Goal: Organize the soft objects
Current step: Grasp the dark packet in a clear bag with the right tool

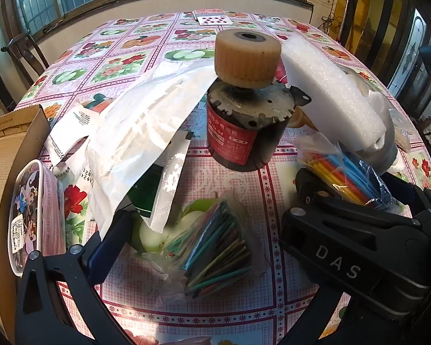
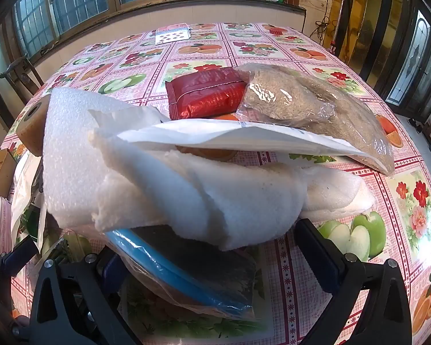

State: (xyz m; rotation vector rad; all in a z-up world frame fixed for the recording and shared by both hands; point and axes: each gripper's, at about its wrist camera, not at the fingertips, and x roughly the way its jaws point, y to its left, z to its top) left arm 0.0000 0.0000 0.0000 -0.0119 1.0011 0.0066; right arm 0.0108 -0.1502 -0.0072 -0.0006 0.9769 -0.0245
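In the right wrist view a white fleecy cloth (image 2: 215, 198) lies bunched on the flowered tablecloth (image 2: 402, 201), just ahead of my open right gripper (image 2: 215, 247). A white foam sheet (image 2: 71, 155) stands at its left and also shows in the left wrist view (image 1: 333, 95). A white padded mailer (image 2: 230, 138), a bagged tan plush (image 2: 316, 106) and a red foil pack (image 2: 207, 92) lie behind. My left gripper (image 1: 204, 218) is open over a bag of coloured sticks (image 1: 212, 247). White plastic bags (image 1: 135, 143) lie at its left.
A small motor with a tan gear (image 1: 241, 106) stands mid-table. A bag of coloured straws (image 1: 344, 178) lies under the other gripper's body (image 1: 344, 244). A blue-edged dark item in plastic (image 2: 192, 270) lies between my right fingers. A cardboard box (image 1: 3, 172) and a cartoon case (image 1: 28, 215) are at left. Playing cards (image 1: 215, 18) lie far back.
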